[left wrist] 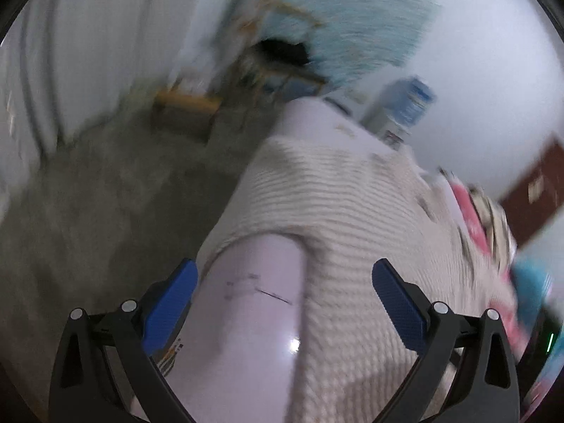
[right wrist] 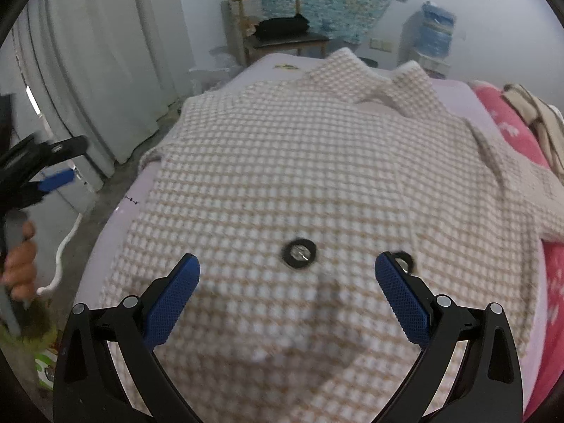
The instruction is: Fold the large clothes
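The checked jacket (right wrist: 299,176) lies spread flat on the bed (right wrist: 105,246), filling the middle of the right wrist frame, collar toward the top. No fold shows yet, so nearly all the work seems left. Right tongs (right wrist: 287,275) and left tongs (left wrist: 284,278) are both spread wide, pinching nothing.

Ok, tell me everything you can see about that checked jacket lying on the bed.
The checked jacket is a thick, textured garment in a small beige-and-white check that looks woven or knitted. It lies spread face up on the lilac bed, collar at the far end with both flaps turned out. A black-rimmed round button sits near the middle, a second one to its right. One sleeve reaches toward the pink blanket. The fabric is rumpled near the hem. The right tongs hover open over it, apparently not gripping.
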`<state>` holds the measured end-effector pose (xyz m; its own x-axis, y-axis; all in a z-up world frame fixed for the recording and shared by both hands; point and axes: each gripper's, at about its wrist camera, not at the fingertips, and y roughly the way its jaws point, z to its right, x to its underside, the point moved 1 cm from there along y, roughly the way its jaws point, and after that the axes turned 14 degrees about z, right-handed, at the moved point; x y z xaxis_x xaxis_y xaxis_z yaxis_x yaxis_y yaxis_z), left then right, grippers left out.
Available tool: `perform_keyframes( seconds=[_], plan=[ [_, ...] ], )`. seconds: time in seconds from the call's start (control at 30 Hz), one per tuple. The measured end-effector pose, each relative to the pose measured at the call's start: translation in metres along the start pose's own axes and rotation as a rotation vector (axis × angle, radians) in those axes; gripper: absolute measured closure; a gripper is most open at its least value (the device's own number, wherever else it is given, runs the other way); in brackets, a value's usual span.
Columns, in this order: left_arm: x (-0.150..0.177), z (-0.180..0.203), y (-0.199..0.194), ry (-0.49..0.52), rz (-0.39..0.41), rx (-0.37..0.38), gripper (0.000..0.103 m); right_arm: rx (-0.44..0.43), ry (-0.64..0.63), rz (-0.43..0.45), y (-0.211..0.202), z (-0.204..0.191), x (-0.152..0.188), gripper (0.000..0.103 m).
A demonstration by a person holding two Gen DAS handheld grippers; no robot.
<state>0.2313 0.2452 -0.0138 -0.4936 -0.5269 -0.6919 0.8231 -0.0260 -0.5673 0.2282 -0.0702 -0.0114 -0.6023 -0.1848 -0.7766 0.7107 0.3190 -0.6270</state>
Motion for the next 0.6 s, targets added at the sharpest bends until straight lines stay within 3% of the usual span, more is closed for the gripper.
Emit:
perform_keyframes(
  seconds=[0.17, 0.37, 0.6],
  plan=[
    [0.009, -0.089, 0.062, -0.383, -0.184, -0.015, 0.007, 0.003, -0.029, -0.006, 0.013, -0.01, 0.003, 0.009],
    [0.06, -0.165, 0.113, -0.864, -0.315, 0.143, 0.007, 0.036, -0.031, -0.054, 0.03, -0.009, 0.009, 0.013],
    [0.108, -0.196, 0.148, -1.224, -0.457, 0.297, 0.007, 0.097, -0.023, -0.072, 0.035, -0.004, 0.009, 0.013]
  ],
)
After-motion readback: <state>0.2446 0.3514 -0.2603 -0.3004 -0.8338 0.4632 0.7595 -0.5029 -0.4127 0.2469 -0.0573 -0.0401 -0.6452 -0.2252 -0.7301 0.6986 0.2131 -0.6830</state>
